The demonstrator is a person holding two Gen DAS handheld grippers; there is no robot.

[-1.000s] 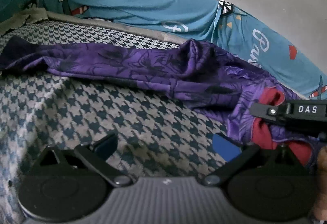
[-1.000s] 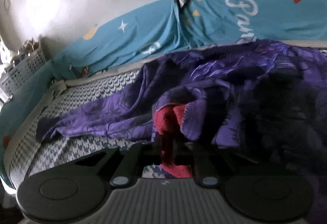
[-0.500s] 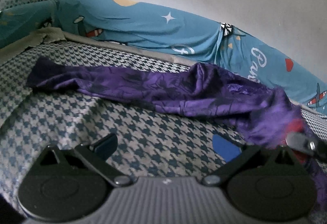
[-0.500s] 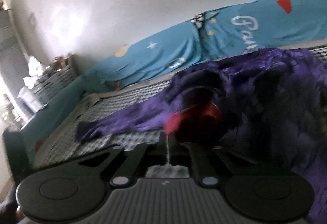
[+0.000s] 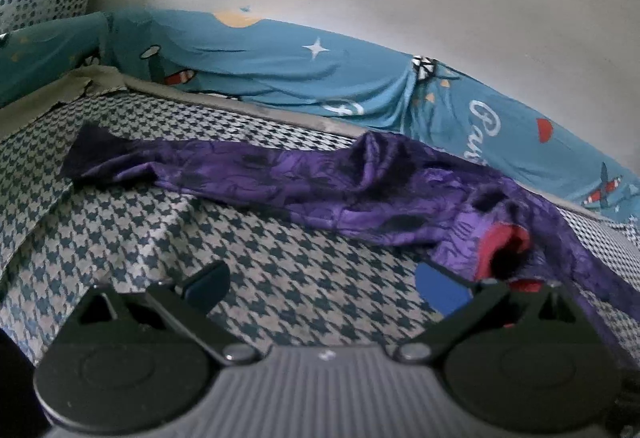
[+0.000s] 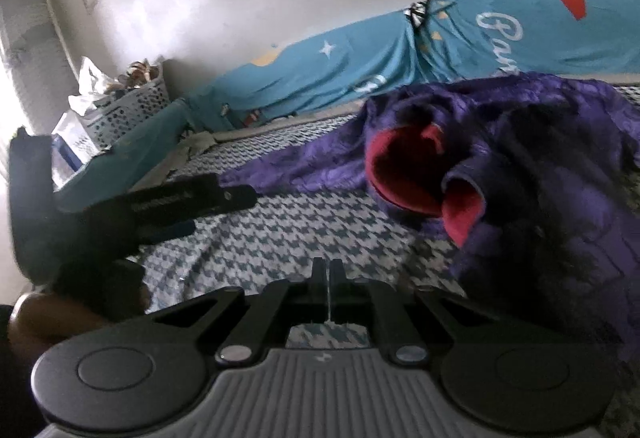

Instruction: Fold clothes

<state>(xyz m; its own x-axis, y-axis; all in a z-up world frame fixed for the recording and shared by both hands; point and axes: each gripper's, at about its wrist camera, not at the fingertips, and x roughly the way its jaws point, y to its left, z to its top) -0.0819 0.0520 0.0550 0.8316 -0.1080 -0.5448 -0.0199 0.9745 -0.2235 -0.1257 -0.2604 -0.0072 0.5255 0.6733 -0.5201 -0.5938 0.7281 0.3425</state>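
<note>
Right gripper (image 6: pixel 329 278) is pinched fully together with nothing between the jaws, hovering over the houndstooth bed cover (image 6: pixel 280 230), just short of the purple garment (image 6: pixel 560 158). Left gripper (image 5: pixel 320 282) stands wide and empty, blue pads (image 5: pixel 436 288) showing, its right finger beside the garment's red-lined opening (image 5: pixel 504 242).

Garment lies crumpled on the bed, one long sleeve or leg (image 5: pixel 160 162) stretched toward the far left, bulk bunched at the right against the blue printed sheet (image 5: pixel 320 78). White basket (image 6: pixel 128 106) sits off in the corner, not involved.

Judged step: re-grasp to spread the garment flat before any fold. To do it well:
- open the right gripper first, it can't take cloth as it is
- pinch a single layer at the red-lined hem, not the whole bunch
- left gripper takes the opposite edge, then pull apart low along the bed
- don't drag the bed cover up with it.
</note>
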